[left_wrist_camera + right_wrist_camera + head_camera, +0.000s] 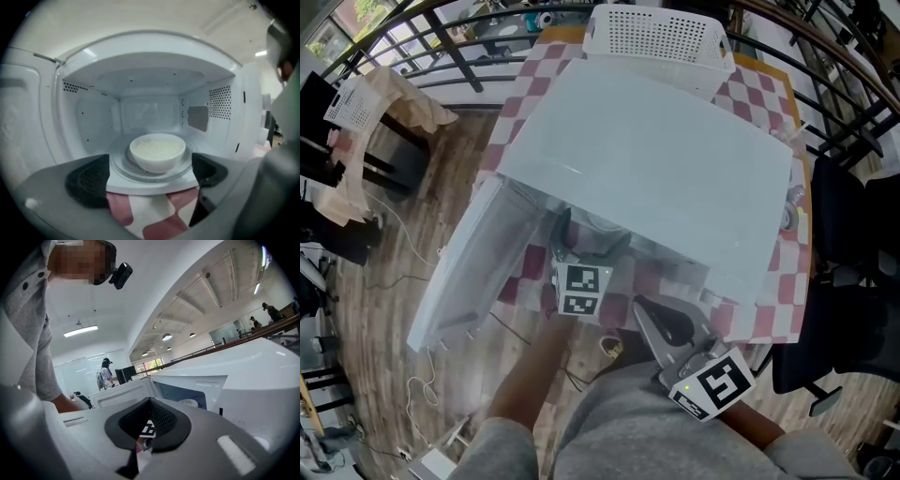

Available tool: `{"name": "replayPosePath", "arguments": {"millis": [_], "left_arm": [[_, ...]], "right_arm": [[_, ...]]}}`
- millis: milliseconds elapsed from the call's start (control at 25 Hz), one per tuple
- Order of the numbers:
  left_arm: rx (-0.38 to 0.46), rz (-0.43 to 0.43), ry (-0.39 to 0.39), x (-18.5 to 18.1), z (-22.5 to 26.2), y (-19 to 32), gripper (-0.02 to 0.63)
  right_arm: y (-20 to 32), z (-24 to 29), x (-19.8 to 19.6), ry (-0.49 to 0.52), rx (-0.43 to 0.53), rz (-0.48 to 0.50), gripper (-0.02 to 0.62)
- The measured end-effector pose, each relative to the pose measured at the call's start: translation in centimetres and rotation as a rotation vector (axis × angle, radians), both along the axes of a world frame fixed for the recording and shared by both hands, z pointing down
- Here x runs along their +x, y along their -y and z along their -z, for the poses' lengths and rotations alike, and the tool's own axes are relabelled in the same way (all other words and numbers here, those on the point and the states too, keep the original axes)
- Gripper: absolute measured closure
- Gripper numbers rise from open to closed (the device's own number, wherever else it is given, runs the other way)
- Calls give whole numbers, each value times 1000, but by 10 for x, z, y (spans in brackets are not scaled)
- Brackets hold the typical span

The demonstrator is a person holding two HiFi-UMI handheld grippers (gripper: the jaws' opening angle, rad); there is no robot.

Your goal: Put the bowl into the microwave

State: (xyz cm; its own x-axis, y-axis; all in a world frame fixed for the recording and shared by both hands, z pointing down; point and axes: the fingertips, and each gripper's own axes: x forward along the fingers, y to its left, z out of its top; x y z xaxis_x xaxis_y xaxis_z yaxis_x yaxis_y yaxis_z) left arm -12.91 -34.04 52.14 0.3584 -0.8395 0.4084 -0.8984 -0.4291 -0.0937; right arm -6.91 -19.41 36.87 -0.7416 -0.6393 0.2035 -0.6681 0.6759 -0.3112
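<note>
**A:** Where is the bowl at this moment?

**B:** The bowl (157, 152) stands upright inside the microwave (656, 169), on the round glass plate (121, 169), about in the middle of the cavity. It is white and has something white and grainy in it.

**A:** Is one of the grippers holding it?

**B:** No. The left gripper (150, 176) is just in front of the opening. Its jaws are wide apart and nothing is between them. The bowl sits beyond them, and they do not touch it.

**A:** And the other one?

**B:** The right gripper (147, 423) has its jaws pressed together, with nothing held in them. In the head view it is at the lower right of the frame, close to the person's body and apart from the microwave.

**A:** How is the door?

**B:** The door (464, 272) is open, swung out toward the left side of the head view. The microwave stands on a red-and-white checked cloth (154, 218). A white perforated basket (656, 37) is behind it, at the top of the frame.
</note>
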Motion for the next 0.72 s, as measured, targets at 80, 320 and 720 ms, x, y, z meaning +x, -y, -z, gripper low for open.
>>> {"name": "replayPosePath", "arguments": {"millis": [80,320,720], "left_arm": [[8,17,-7,-10,8,-18,71],[45,115,-73,-45,42,-95,82],[166,164,-188,-50,121,-219,186]], "right_arm": [[-2,4,7,-7,20,-14,598],[-13,12,42,-37,67,-78,598],[-57,24,85,-106,131,-151,598]]}}
